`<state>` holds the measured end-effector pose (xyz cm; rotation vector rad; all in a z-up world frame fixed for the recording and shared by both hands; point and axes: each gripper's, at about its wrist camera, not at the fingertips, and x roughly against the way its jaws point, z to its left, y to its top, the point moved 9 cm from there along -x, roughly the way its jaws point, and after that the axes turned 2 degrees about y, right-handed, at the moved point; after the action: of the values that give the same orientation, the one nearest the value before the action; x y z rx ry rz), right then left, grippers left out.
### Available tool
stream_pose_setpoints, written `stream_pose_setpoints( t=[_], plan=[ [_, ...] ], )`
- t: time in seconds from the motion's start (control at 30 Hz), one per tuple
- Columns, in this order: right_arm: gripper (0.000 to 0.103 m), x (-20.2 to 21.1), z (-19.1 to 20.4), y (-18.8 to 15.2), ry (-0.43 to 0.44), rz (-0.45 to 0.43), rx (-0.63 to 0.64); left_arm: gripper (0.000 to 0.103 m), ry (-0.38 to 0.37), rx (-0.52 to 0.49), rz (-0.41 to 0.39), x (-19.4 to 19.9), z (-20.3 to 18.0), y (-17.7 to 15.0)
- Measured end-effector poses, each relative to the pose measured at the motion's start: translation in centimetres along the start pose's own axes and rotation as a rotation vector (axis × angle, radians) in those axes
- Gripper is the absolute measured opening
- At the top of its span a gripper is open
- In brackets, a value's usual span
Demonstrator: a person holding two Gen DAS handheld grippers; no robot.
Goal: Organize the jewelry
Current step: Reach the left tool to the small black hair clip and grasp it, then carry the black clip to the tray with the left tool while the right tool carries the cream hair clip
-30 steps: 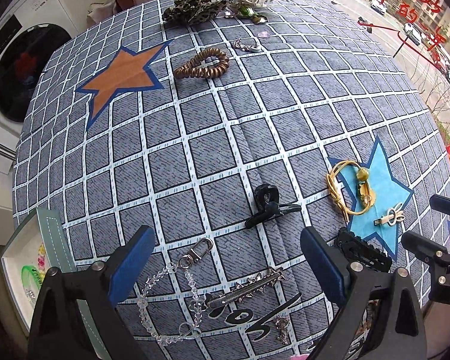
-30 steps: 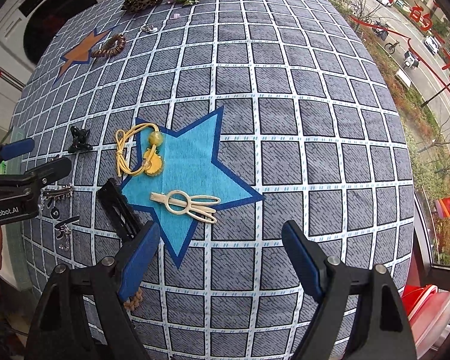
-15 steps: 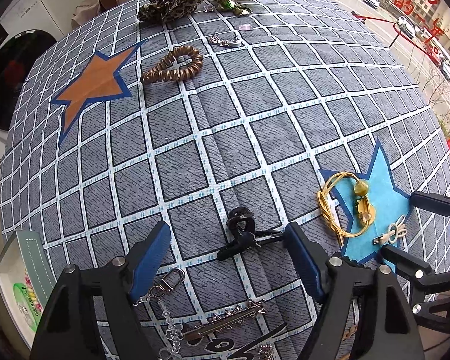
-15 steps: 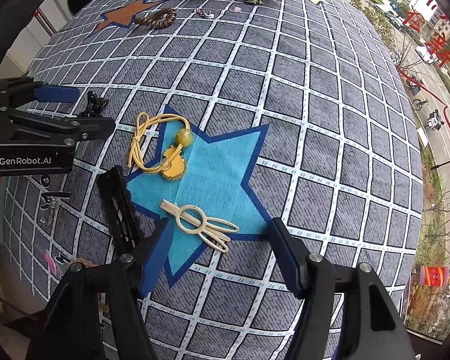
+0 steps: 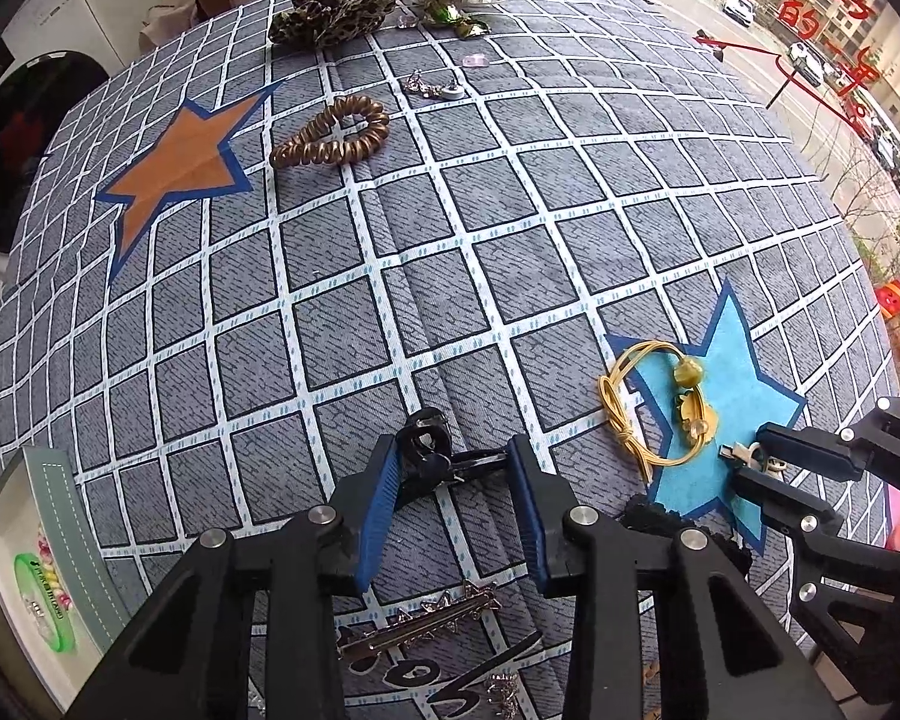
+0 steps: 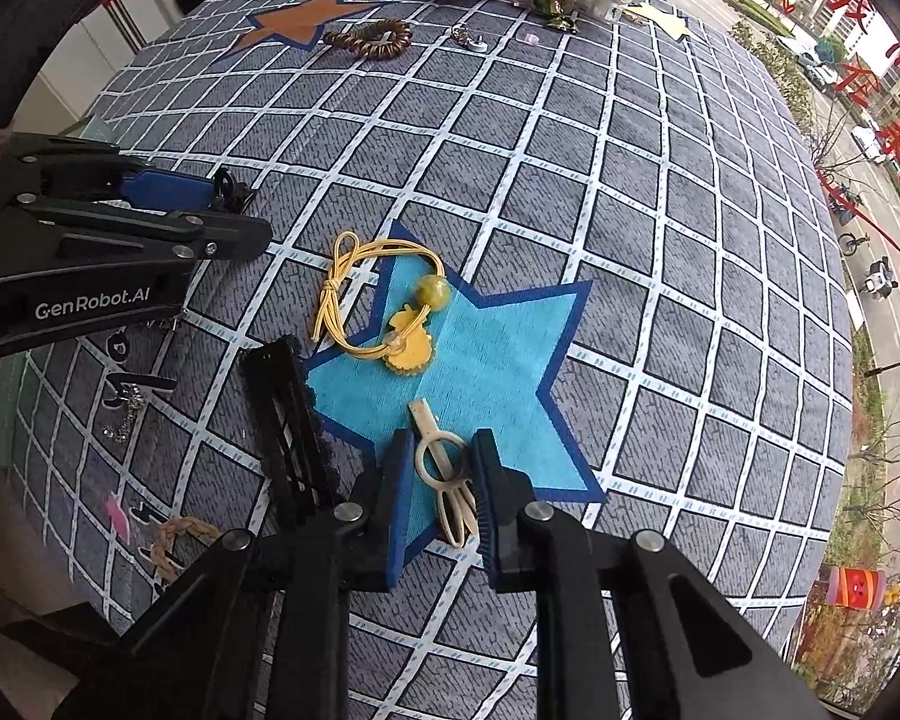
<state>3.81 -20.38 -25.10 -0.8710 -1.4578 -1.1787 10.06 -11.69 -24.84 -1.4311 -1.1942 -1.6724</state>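
clips (image 5: pixel 432 456) (image 6: pixel 444 474) now sit between narrowed tongs (image 5: pixel 453 468) (image 6: pixel 435 480).

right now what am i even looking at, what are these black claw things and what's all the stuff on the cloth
The claws are two hand-held grippers, one in each of a person's hands; no robot arm is involved. Each carries a fisheye camera looking along its fingers, so one picture comes from the left tool, the other from the right.

The left gripper has its blue pads around a small black claw clip. The right gripper straddles a cream hair clip on the blue star. Whether either is gripped yet, I cannot tell.

On the checked cloth also lie a yellow hair tie, a black comb clip, a brown spiral tie, an orange star and scrunchies at the far edge.
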Motion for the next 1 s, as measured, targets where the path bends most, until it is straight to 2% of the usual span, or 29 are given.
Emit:
stream_pose_setpoints(
  t=[0.17, 0.4, 0.53, 0.8, 0.87, 1.0],
  plan=[
    [0.021, 0.9, -0.2, -0.8, 0.021, -0.001, -0.08, 0.043, -0.016, 0.026, -0.011, 1.3, 0.1, -0.9],
    [0.021, 1.8, -1.8, -1.3, 0.118, -0.008, -0.314, 0.043, -0.017, 0.069, -0.029, 3.6, 1.0, -1.7],
    [0.021, 2.2, -1.8, -1.6, 0.149, -0.009, -0.399, 0.043, -0.019, 0.09, -0.037, 4.7, 1.6, -2.5],
    [0.021, 2.3, -1.0, -0.3, 0.18, -0.01, -0.461, 0.043, -0.015, 0.157, -0.057, 6.5, 4.4, -3.8],
    [0.021, 3.2, -2.0, -0.8, 0.194, -0.018, -0.461, 0.043, -0.011, 0.177, -0.069, 6.8, 5.2, -3.6],
    [0.021, 4.0, -0.2, 0.7, 0.211, -0.033, -0.427, 0.043, 0.004, 0.221, -0.09, 7.9, 7.3, -4.1]
  ],
)
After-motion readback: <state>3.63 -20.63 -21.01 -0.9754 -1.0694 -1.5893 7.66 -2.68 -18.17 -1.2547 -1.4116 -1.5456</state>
